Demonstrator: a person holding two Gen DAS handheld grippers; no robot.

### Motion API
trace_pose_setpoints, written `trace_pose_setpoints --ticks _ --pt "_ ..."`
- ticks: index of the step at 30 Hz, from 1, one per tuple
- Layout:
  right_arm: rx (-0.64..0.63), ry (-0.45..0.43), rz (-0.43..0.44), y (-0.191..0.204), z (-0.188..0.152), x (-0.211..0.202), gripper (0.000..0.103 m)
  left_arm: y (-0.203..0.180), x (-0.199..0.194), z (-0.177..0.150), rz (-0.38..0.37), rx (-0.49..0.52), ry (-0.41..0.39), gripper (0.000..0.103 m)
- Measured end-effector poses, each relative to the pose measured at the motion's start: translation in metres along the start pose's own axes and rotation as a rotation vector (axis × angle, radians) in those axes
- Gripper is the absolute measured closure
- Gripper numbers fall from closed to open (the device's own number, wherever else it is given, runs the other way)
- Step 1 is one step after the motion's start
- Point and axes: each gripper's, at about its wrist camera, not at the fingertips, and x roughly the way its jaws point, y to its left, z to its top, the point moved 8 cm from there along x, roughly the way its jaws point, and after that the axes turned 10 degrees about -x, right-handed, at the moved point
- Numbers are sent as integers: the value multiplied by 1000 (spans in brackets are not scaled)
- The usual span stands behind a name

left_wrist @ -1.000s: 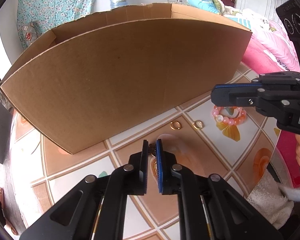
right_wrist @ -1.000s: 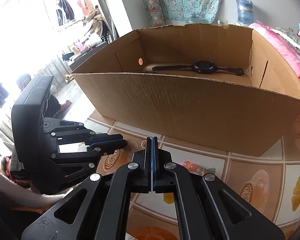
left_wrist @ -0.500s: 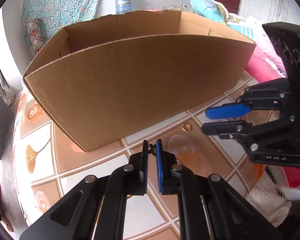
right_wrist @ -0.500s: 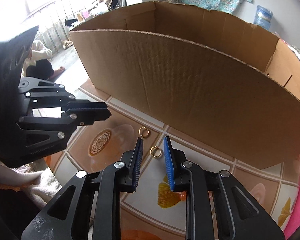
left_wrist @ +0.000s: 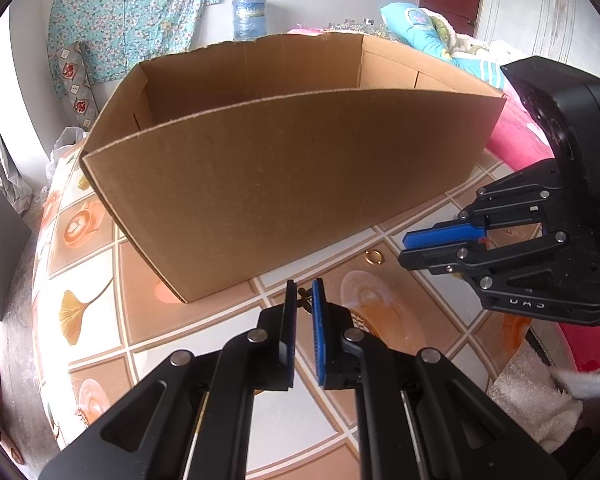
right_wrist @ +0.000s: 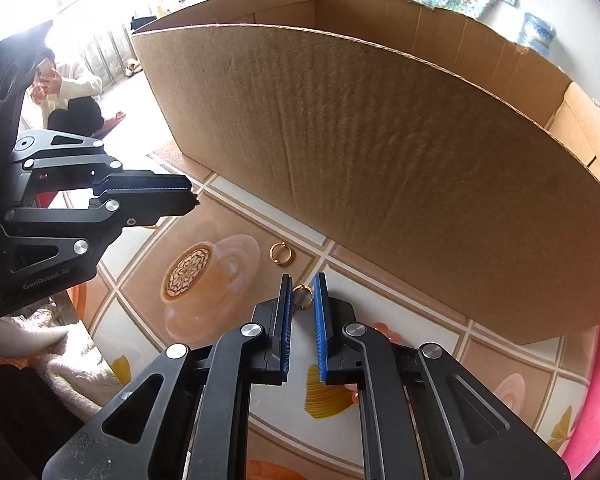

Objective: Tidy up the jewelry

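A large cardboard box (left_wrist: 284, 184) stands on the patterned tablecloth; it also shows in the right wrist view (right_wrist: 380, 152). My left gripper (left_wrist: 303, 294) is shut on a small dark ornamental piece (left_wrist: 304, 300), held above the cloth near the box's front wall. My right gripper (right_wrist: 302, 292) is open low over the cloth, its fingers on either side of a gold ring (right_wrist: 302, 295). A second gold ring (right_wrist: 281, 254) lies just beyond; one ring shows in the left wrist view (left_wrist: 374, 257). Pink beads (right_wrist: 384, 330) peek from behind my right fingers.
The table (left_wrist: 100, 280) is covered with a tiled coffee-cup print cloth. A white towel (left_wrist: 536, 404) lies at its right edge. Pink bedding (left_wrist: 512, 136) lies behind the box. A person in white (right_wrist: 68, 92) sits on the floor at far left.
My right gripper opened from shut and came down around a gold ring. My left gripper rose and drew back with the dark piece, showing more of the box's inside.
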Motion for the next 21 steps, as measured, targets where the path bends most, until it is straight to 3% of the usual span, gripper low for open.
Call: trace_pose_setpoints --ticks 17,19,21 --pt "29 -102 3 -5 -1 -41 103 -2 -33 2 22 14 -61 96" --pt "7 -87 10 -2 -2 -38 101 -2 -34 2 23 17 -63 96" --pt "-28 -56 2 1 -1 -32 87 -1 -33 0 24 17 -60 96"
